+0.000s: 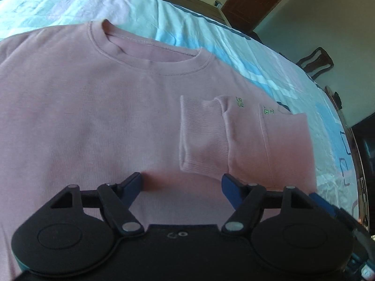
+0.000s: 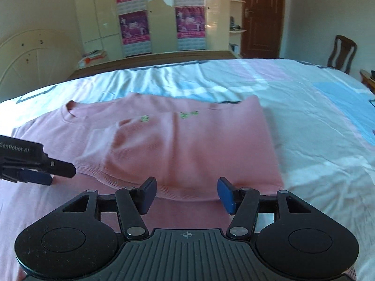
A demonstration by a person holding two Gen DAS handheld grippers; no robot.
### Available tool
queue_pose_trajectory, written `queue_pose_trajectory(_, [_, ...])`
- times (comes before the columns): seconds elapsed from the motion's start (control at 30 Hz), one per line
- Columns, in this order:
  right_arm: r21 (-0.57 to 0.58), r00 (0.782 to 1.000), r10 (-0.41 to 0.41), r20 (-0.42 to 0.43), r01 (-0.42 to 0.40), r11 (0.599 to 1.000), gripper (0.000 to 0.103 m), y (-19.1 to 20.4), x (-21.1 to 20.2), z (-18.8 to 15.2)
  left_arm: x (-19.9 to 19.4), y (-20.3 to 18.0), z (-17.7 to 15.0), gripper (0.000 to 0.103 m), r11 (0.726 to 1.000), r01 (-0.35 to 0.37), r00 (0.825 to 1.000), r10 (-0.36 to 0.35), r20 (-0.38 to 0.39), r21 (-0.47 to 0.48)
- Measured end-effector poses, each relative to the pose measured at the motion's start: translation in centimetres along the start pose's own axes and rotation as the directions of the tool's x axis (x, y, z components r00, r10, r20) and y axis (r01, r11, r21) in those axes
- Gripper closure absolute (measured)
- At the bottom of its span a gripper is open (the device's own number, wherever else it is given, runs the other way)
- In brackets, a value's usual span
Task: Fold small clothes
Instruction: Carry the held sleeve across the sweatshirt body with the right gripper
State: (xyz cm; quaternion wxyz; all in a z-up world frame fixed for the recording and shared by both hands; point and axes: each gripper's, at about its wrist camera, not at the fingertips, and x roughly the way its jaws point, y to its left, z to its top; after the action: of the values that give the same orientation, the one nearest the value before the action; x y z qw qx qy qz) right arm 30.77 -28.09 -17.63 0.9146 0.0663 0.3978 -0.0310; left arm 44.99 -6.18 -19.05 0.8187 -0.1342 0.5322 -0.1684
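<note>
1. Mostly, both views are filled by a pink sweatshirt (image 1: 98, 107) lying flat on a bed sheet (image 2: 316, 121) patterned in pale blue, pink and white. Every place below is given relative to the sweatshirt.
2. Left of the sweatshirt, in the right wrist view, a narrow band of sheet shows, and beyond it a pale curved headboard (image 2: 35, 58).
3. Beyond the sweatshirt's collar (image 1: 150, 53) the sheet runs clear to the bed's far wooden edge (image 2: 152, 62), with wardrobes (image 2: 150, 16) behind.
4. Right of the sweatshirt lies the widest open stretch of sheet, reaching toward a brown door (image 2: 262, 16) and a wooden chair (image 2: 342, 51).
5. One sleeve (image 1: 253, 138) is folded across the sweatshirt's right side, its ribbed cuff (image 1: 201, 133) pointing inward, with small green lettering just above it.
6. The left gripper (image 1: 181, 185) hangs just above the sweatshirt's front, nearer than the cuff; its blue-padded jaws stand wide apart with only flat fabric beneath and nothing pinched. In the right wrist view it enters from the left edge.
7. The right gripper (image 2: 186, 195) sits just this side of the folded sleeve's near edge, jaws parted about halfway and gripping nothing.
</note>
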Motion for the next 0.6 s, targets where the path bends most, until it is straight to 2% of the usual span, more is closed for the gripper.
queue_pose_trajectory(0.13, [0.029, 0.997, -0.069, -0.02, 0.069, 0.997, 0.046, -2.5, -0.6, -1.5, 1.5, -1.4, 0.8, 0.036, 1.0, -0.007, 0.998, 0.009, 0.06, -0.028])
queue_pose_trajectory(0.2, [0.037, 0.995, -0.097, -0.029, 0.098, 0.994, 0.046, -3.1, -0.5, -2.2, 2.1, -1.8, 1.2, 0.064, 0.999, -0.002, 0.998, 0.004, 0.064, -0.036])
queue_pose_trajectory(0.27, [0.061, 0.993, -0.106, -0.042, 0.109, 0.992, 0.046, -3.7, -0.3, -2.5, 2.5, -2.1, 1.4, 0.079, 0.999, -0.003, 0.998, 0.005, 0.064, -0.038])
queue_pose_trajectory(0.3, [0.075, 0.994, -0.101, -0.045, 0.104, 0.992, 0.046, -3.9, -0.2, -2.6, 2.6, -2.2, 1.4, 0.084, 0.999, -0.002, 0.998, 0.004, 0.068, -0.038])
queue_pose_trajectory(0.33, [0.087, 0.994, -0.096, -0.047, 0.099, 0.991, 0.046, -4.1, -0.2, -2.7, 2.7, -2.3, 1.4, 0.084, 0.999, -0.003, 0.998, 0.005, 0.067, -0.034])
queue_pose_trajectory(0.4, [0.09, 0.995, -0.091, -0.047, 0.095, 0.991, 0.046, -4.0, -0.1, -2.8, 2.4, -2.4, 1.4, 0.092, 1.0, 0.004, 0.997, -0.002, 0.08, -0.022])
queue_pose_trajectory(0.47, [0.081, 0.995, -0.094, -0.045, 0.098, 0.992, 0.046, -3.6, 0.1, -2.7, 1.5, -2.7, 1.4, 0.094, 1.0, 0.012, 0.992, -0.01, 0.123, -0.013])
queue_pose_trajectory(0.6, [0.072, 0.992, -0.119, -0.044, 0.122, 0.99, 0.046, -3.0, 0.7, -2.7, -2.3, -2.8, 2.9, 0.094, 0.996, 0.09, 0.97, -0.082, 0.231, -0.026])
